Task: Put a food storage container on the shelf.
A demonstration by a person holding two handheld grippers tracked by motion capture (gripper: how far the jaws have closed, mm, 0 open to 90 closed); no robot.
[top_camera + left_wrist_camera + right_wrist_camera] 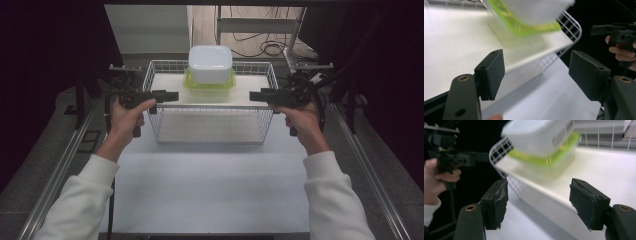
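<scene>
We're at the approach step: left gripper (170, 95) and right gripper (257, 95), both spread and holding nothing, flank the wire basket (210, 107) mid-worktop. Next move likely calls for reaching in together and pinching the stacked white container (210, 64) on its green-lidded box (207, 85) from both sides.

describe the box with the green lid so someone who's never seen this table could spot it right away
In the middle of the white table stands a white wire basket with a white shelf inside. At the shelf's far middle sits the clear box with the green lid. A white tub rests on top of it; nothing else here is green.
</scene>
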